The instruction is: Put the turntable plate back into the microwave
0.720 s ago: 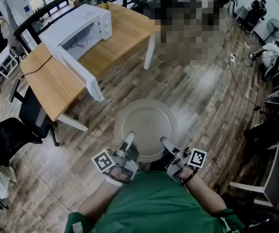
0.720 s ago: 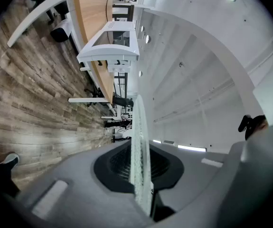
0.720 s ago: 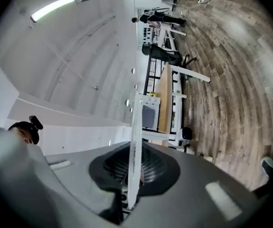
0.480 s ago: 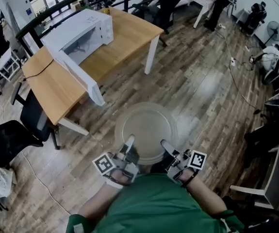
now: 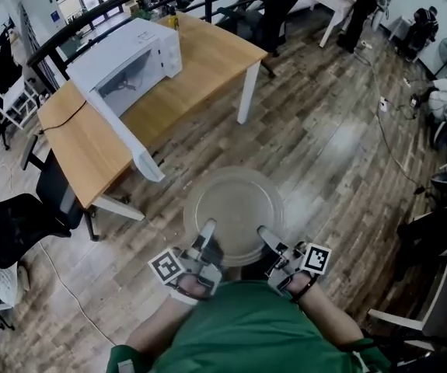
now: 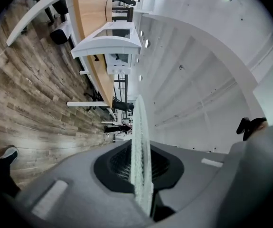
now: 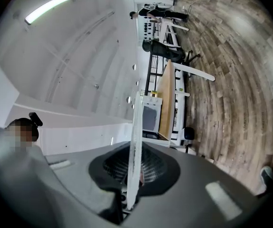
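Holds a round, clear glass turntable plate roughly level above the brown wood-plank floor, in front of the green-shirted torso. Clamps the plate's near rim with the grey left gripper, jaws closed onto the glass, one pad pressed to each face. Does likewise a little to the right with the grey right gripper, also pinched tight on that same near rim. Carries the plate well apart from the white boxy microwave. Places that microwave up and to the left, on a light wooden table with white legs, its white door swung open past the table's edge. Possibly a thin dark cable across the tabletop beside it, too fine to call for sure.
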